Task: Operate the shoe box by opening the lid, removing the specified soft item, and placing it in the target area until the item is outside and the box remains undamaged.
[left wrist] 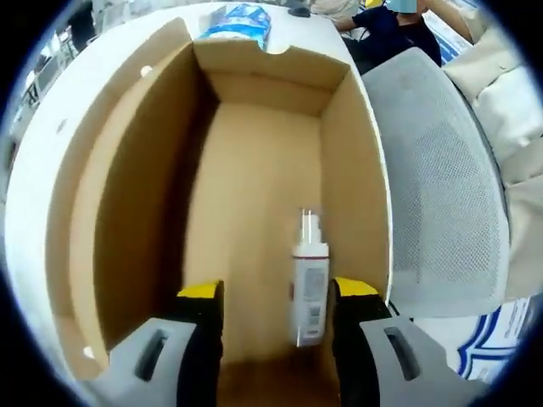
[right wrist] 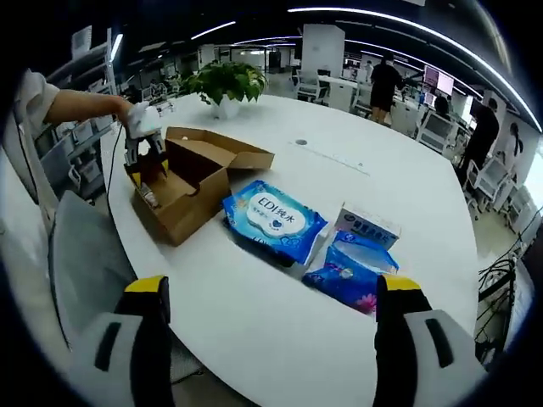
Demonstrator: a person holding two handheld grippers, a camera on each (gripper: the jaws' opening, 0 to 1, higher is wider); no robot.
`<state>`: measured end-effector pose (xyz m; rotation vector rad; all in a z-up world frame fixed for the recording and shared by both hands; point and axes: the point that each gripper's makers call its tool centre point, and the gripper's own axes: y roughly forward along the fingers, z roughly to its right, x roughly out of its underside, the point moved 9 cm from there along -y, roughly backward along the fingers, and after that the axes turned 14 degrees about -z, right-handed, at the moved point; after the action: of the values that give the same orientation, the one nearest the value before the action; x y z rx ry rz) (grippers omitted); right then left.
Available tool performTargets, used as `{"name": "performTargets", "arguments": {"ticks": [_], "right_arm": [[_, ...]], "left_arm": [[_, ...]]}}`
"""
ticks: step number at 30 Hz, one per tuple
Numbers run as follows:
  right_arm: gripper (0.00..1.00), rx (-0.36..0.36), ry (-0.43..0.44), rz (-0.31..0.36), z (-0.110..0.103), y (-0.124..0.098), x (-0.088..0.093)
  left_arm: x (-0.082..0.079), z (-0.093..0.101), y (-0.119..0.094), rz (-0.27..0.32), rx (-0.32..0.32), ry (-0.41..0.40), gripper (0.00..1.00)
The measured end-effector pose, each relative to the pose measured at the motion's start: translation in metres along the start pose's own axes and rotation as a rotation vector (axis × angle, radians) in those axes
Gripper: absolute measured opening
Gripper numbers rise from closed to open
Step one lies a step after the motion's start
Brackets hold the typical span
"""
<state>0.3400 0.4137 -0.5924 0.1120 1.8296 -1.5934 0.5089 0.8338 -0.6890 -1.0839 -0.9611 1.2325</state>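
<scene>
In box (left wrist: 254,170), bottle (left wrist: 310,280) between tool (left wrist: 277,309) jaws

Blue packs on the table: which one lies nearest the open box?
The large blue pack printed EDI; it lies right beside the cardboard box. The darker blue pack and the small white-and-blue carton lie beyond it, farther from the box.

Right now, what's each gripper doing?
Left gripper: open inside the shoe box, jaws either side of the spray bottle.
Right gripper: open, holding nothing.
</scene>
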Motion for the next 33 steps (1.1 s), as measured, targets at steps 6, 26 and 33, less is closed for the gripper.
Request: {"name": "performTargets", "arguments": {"ticks": [6, 26, 33], "right_arm": [[0.96, 0.008, 0.013, 0.005, 0.001, -0.002, 0.001], [0.88, -0.029, -0.040, 0.051, -0.015, 0.002, -0.007], [0.86, -0.084, -0.054, 0.090, -0.026, 0.000, -0.013]], "left_arm": [[-0.001, -0.002, 0.007, -0.006, 0.011, 0.008, 0.48], [0.002, 0.004, 0.018, 0.016, -0.092, 0.046, 0.24], [0.000, 0.005, 0.017, 0.000, -0.095, 0.022, 0.22]]}}
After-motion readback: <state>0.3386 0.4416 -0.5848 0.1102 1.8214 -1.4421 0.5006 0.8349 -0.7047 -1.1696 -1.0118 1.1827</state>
